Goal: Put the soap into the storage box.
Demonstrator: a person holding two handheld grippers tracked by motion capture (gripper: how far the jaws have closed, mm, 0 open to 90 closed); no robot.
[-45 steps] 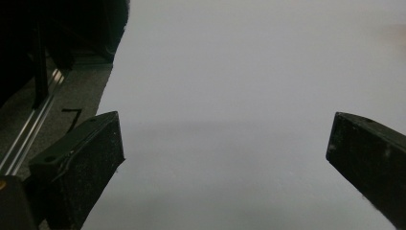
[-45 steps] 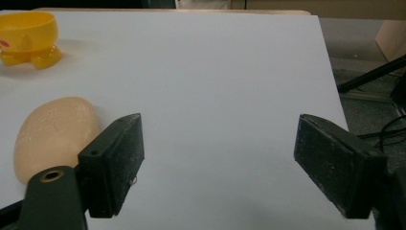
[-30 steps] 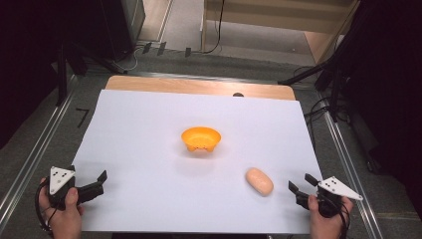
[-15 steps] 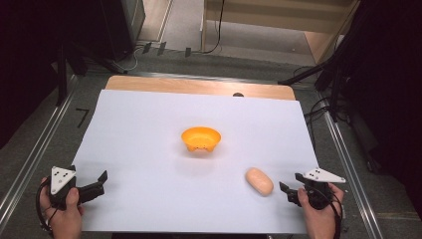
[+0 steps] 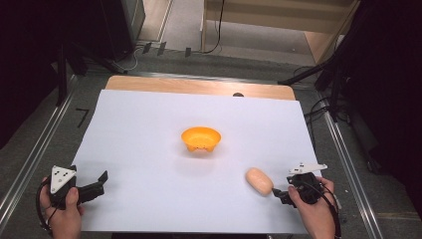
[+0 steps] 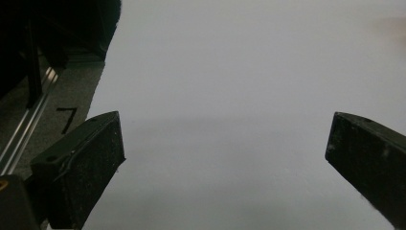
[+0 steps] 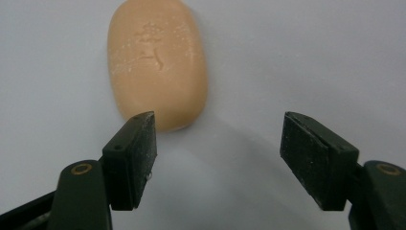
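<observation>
Two tongs, both spread, empty. Right tongs (image 5: 276,193) moved in since 1 s ago, now just beside soap bar (image 5: 260,180) on table (image 5: 149,129), w/ grasp likely next. Left tongs (image 5: 101,180) idle.

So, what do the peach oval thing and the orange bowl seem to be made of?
The peach oval bar looks like soap: a matte, waxy surface with whitish powdery specks and a mark pressed into its top. The orange bowl looks like moulded plastic: one even bright colour, smooth with a slight sheen. It is too small in the high view to be sure.
</observation>
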